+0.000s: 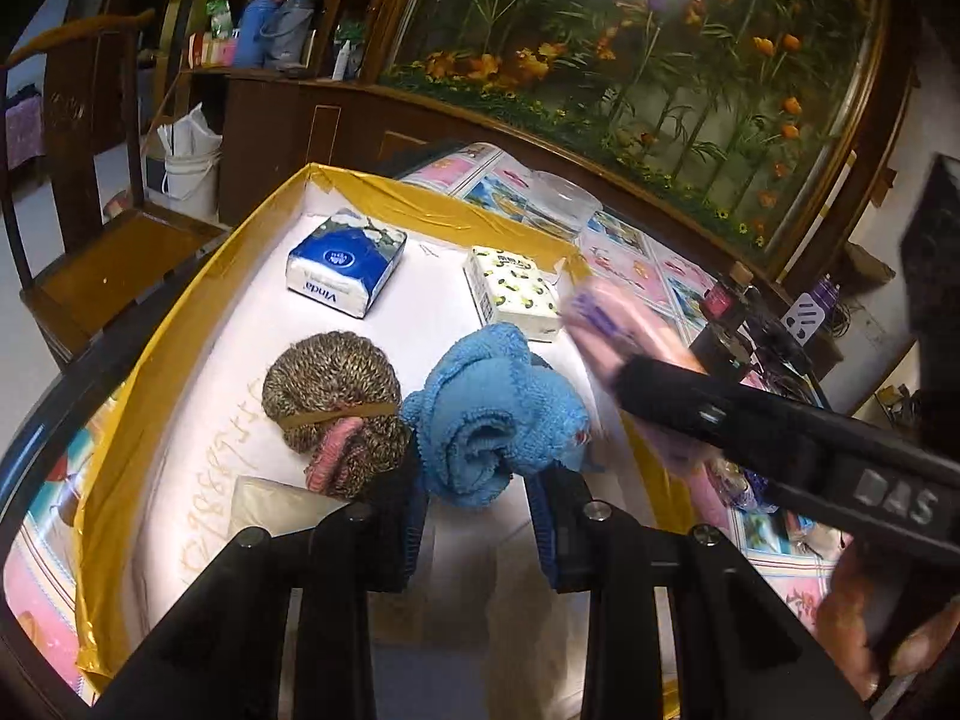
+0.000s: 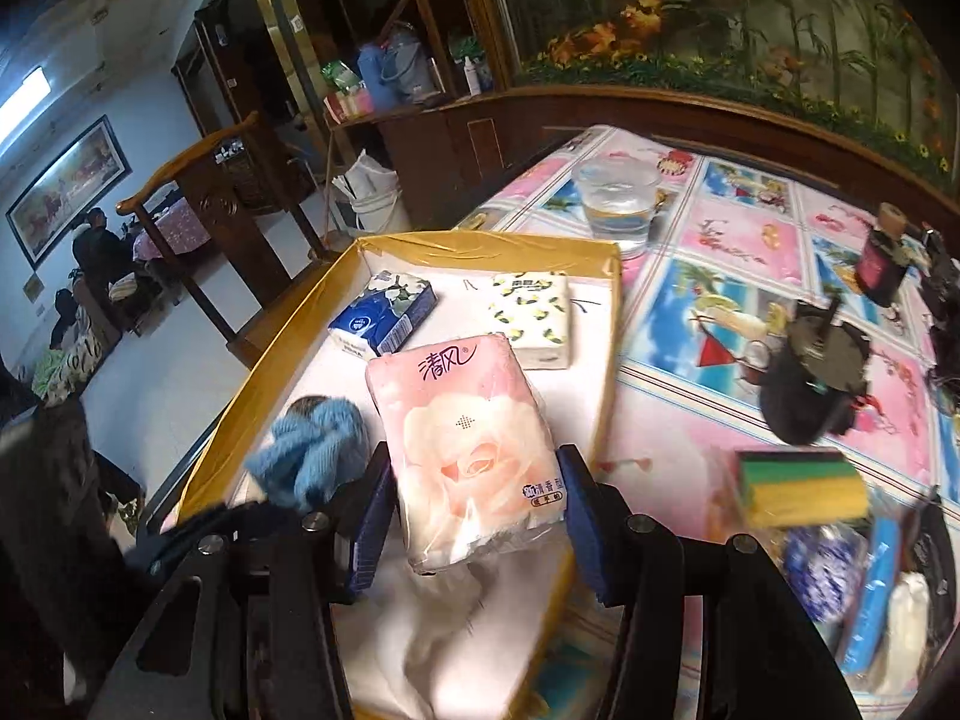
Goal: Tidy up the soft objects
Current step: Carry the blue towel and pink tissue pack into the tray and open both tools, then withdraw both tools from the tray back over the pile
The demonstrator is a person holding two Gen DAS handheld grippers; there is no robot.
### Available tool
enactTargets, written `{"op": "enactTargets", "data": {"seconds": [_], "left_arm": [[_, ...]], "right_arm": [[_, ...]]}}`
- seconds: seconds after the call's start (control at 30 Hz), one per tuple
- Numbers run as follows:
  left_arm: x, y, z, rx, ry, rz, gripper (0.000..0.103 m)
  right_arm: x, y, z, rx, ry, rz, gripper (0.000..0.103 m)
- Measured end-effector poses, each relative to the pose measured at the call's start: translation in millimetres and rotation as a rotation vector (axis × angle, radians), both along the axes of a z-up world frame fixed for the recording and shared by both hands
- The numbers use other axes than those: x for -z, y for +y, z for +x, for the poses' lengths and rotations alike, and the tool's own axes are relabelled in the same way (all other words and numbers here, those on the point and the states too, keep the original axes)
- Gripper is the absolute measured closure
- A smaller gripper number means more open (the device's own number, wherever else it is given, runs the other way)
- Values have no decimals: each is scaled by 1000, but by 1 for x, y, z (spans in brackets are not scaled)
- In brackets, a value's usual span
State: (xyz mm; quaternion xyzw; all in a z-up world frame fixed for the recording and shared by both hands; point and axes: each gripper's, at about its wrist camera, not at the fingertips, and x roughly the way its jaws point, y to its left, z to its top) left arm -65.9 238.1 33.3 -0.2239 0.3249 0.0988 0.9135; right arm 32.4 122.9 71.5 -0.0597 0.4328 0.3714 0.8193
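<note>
A rolled blue towel (image 1: 492, 420) sits between the blue pads of my left gripper (image 1: 480, 480), which is shut on it just above the white floor of a gold-edged tray (image 1: 420, 204). My right gripper (image 2: 474, 468) is shut on a pink rose-printed tissue pack (image 2: 468, 444), held over the tray's right side. In the left wrist view that pack (image 1: 606, 324) is a blur at the right gripper's tip. A blue tissue pack (image 1: 345, 270), a lemon-print tissue pack (image 1: 510, 291) and a brown knitted bundle (image 1: 333, 396) with a rubber band lie in the tray.
On the patterned tablecloth (image 2: 738, 240) to the right of the tray stand a glass bowl of water (image 2: 618, 204), a dark bottle (image 2: 882, 258), a black object (image 2: 810, 390) and a yellow-green sponge (image 2: 804, 486). A wooden chair (image 1: 90, 228) and a white bucket (image 1: 192, 174) stand to the left.
</note>
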Motion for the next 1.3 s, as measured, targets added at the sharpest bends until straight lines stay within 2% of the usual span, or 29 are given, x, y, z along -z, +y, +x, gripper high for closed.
{"op": "enactTargets", "data": {"seconds": [0.27,0.57,0.63,0.8,0.9,1.07,1.3], "left_arm": [[3,5,3,-18,14,-26,74],[1,9,-4,-47,-14,-38,70],[0,8,-6,-47,-28,-37,66],[-5,7,-12,-53,-61,-27,40],[-8,7,-17,-61,-88,-19,29],[-12,7,-23,-69,-129,-16,26],[-13,7,-24,-72,-142,-11,22]], "right_arm": [[30,38,23,18,81,-6,46],[29,43,21,13,97,19,42],[29,41,21,12,116,39,40],[21,35,19,12,112,72,35],[15,30,18,14,110,91,33],[8,17,20,29,127,129,33],[-4,-6,17,24,150,196,31]]}}
